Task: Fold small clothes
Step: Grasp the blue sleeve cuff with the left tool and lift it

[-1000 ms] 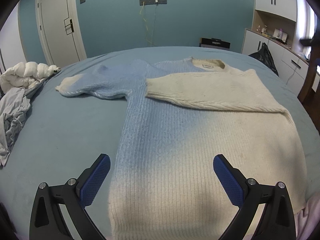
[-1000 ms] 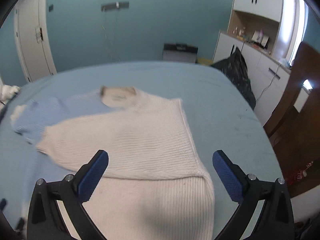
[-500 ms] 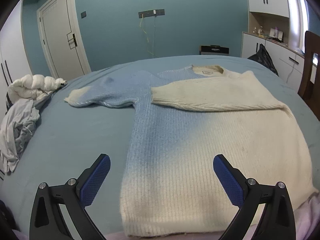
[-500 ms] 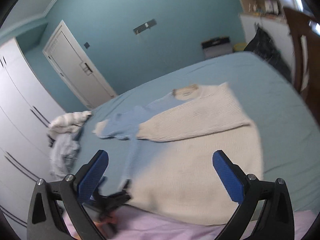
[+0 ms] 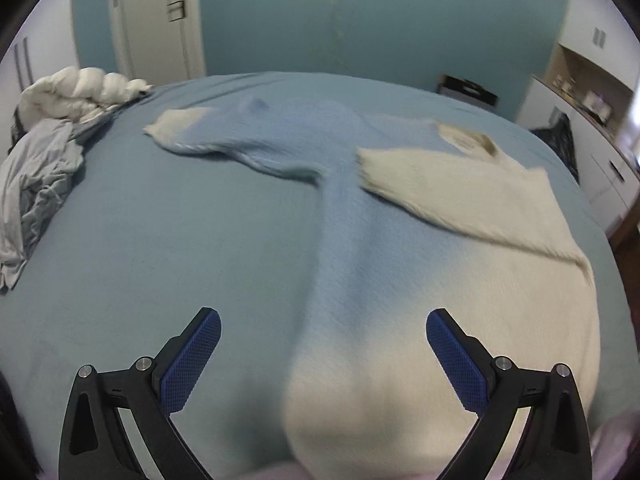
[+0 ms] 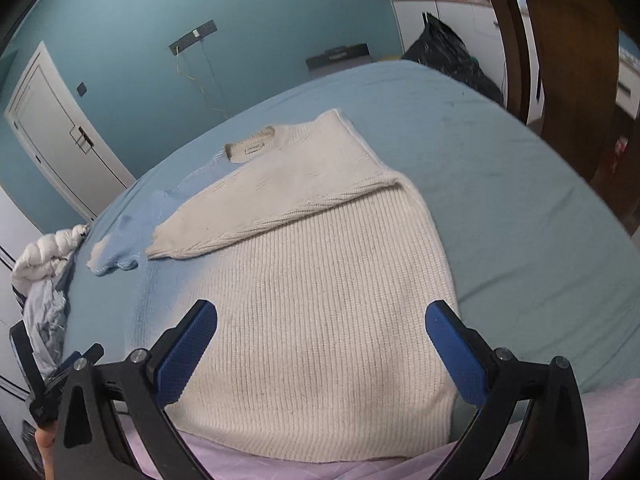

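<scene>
A knit sweater [image 5: 400,280] [image 6: 320,304], pale blue fading to cream, lies flat on the bed. Its cream right sleeve [image 6: 272,208] is folded across the chest. The blue left sleeve [image 5: 240,140] stretches out to the side. My left gripper [image 5: 323,356] is open and hovers above the sweater's lower left edge, holding nothing. My right gripper [image 6: 321,348] is open over the cream hem, nothing between its blue pads [image 6: 456,356]. The left gripper [image 6: 60,376] shows at the lower left of the right wrist view.
A blue-grey bed sheet [image 5: 160,260] [image 6: 520,200] spreads around the sweater. White and grey clothes [image 5: 52,140] [image 6: 44,280] are piled at the bed's left edge. A wooden chair [image 6: 560,80], a black bag [image 6: 448,48] and white cabinets [image 5: 592,128] stand to the right.
Both views have shifted. The left gripper has swung leftward and lower over the sweater's left side. The right gripper has dropped closer over the cream hem. The sweater itself lies as before.
</scene>
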The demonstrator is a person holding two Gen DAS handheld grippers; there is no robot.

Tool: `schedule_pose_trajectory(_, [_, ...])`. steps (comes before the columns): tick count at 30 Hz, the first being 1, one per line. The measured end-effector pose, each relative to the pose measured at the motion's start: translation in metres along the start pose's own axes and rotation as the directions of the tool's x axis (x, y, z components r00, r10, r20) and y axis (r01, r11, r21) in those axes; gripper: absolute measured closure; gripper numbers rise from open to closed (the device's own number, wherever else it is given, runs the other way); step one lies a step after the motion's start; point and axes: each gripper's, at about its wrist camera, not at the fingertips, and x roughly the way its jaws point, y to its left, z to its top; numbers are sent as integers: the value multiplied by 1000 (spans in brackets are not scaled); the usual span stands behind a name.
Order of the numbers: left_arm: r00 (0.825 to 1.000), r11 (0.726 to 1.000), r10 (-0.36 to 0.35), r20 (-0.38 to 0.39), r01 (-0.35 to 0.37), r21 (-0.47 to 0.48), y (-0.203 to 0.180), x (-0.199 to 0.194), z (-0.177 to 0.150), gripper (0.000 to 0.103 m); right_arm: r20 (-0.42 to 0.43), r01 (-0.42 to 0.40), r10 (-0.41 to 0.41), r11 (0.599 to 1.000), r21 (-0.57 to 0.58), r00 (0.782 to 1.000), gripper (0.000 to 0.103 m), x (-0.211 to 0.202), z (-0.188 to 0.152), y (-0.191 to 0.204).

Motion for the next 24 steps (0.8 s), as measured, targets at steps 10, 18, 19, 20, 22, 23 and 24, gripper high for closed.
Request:
schedule_pose_trajectory(10, [987, 949, 143, -74, -158, -274, 182, 123, 114, 0, -143, -57, 51, 998, -34, 988, 1, 43, -5, 1])
schedule_pose_trajectory(18, [987, 779, 149, -66, -158, -606, 314, 222, 182, 0, -207, -19, -5, 993, -118, 978, 1, 76, -12, 19])
schedule_pose_trajectory(19, [987, 766, 148, -64, -155, -624, 321, 231, 189, 0, -213, -11, -18, 991, -131, 977, 1, 80, -14, 21])
schedule_pose_trajectory(20, [986, 751, 151, -71, -161, -640, 328, 247, 198, 0, -218, 2, -33, 990, -144, 975, 1, 85, -15, 22])
schedule_pose_trajectory(22, [979, 763, 170, -109, -201, -615, 331, 274, 212, 1, -226, 18, -55, 986, -164, 973, 1, 93, -17, 26])
schedule_pose_trajectory(23, [969, 786, 193, -152, -245, -568, 327, 289, 220, 0, -230, 23, -63, 985, -174, 971, 1, 98, -18, 27])
schedule_pose_trajectory(24, [958, 806, 221, -183, -285, -519, 320, 299, 225, 0, -233, 26, -68, 983, -179, 970, 1, 101, -19, 29])
